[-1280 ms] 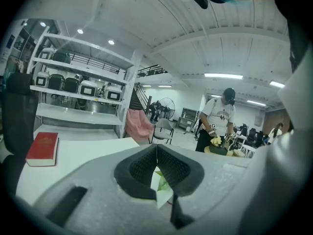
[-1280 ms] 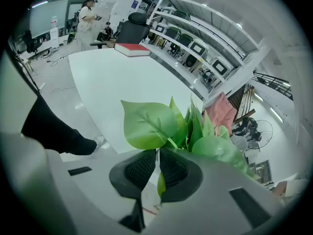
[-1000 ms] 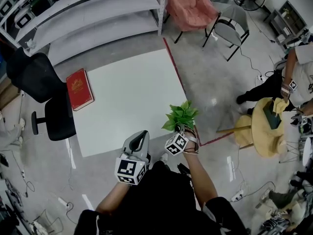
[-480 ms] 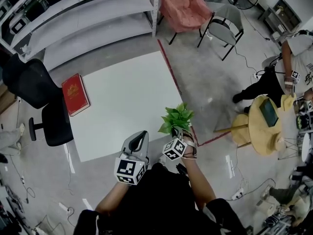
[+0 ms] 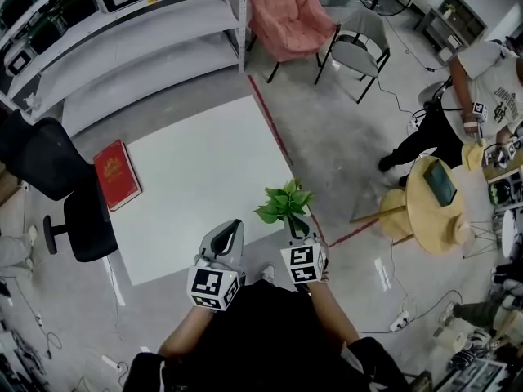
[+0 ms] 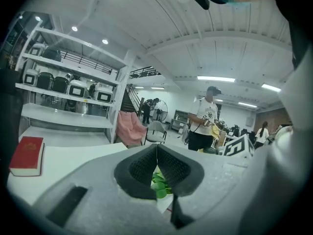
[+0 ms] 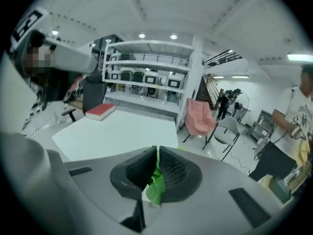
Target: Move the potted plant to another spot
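In the head view, the potted plant (image 5: 283, 203) shows as a tuft of green leaves over the near right corner of the white table (image 5: 196, 170); its pot is hidden. My right gripper (image 5: 296, 229) is shut on the plant from below. In the right gripper view, a green leaf (image 7: 156, 189) is pinched between the closed jaws of the right gripper (image 7: 157, 153). My left gripper (image 5: 232, 227) hovers beside it at the table's near edge, shut and holding nothing. In the left gripper view, the left gripper (image 6: 156, 148) has its jaws together, with the plant's leaves (image 6: 159, 182) behind them.
A red book (image 5: 116, 174) lies at the table's left edge. A black office chair (image 5: 61, 194) stands to the left, grey shelving (image 5: 122, 23) behind. A pink chair (image 5: 282, 19), a grey chair (image 5: 355, 51), a round yellow table (image 5: 437, 207) and a person (image 5: 482, 72) are on the right.
The right gripper with the plant has drifted slightly left, closer to the table's near right corner, and its marker cube has turned. The left gripper has hardly moved.
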`<state>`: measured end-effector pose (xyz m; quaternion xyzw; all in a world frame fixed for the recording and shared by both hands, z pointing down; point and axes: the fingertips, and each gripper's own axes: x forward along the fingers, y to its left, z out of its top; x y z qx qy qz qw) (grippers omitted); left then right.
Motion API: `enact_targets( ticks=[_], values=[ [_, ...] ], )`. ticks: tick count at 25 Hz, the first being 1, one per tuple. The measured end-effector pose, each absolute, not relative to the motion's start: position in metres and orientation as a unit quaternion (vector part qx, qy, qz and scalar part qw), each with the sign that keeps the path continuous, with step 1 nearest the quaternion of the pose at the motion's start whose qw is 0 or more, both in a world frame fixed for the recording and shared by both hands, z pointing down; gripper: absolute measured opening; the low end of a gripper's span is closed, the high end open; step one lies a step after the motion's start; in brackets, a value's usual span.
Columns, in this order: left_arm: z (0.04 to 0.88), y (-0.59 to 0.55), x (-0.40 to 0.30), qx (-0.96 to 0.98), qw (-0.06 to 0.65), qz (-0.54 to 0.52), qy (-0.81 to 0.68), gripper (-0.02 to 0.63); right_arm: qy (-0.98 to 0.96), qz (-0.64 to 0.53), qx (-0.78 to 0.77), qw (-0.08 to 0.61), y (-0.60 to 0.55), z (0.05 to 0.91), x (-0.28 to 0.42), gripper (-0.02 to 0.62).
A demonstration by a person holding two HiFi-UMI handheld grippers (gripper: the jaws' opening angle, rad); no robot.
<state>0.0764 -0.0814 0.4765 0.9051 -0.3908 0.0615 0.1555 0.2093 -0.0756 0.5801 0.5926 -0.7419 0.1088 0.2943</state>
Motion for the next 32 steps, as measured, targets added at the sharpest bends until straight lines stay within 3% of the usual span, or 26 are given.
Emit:
enact_targets(
  ticks=[5,13,32],
  values=[
    [0.473,-0.084,0.083,0.907,0.154,0.057,-0.387,0.017,-0.734,0.117,0.643,0.183,-0.066,0.529,0.222,0.015],
    [0.473,-0.086,0.087,0.912,0.149,0.052,-0.38,0.017,-0.736,0.13,0.657,0.095,-0.047,0.487,0.211,0.012],
    [0.48,-0.085,0.091,0.912,0.155,0.061,-0.375,0.017,-0.738,0.136,0.654,0.096,-0.048,0.488,0.209,0.012]
  ],
)
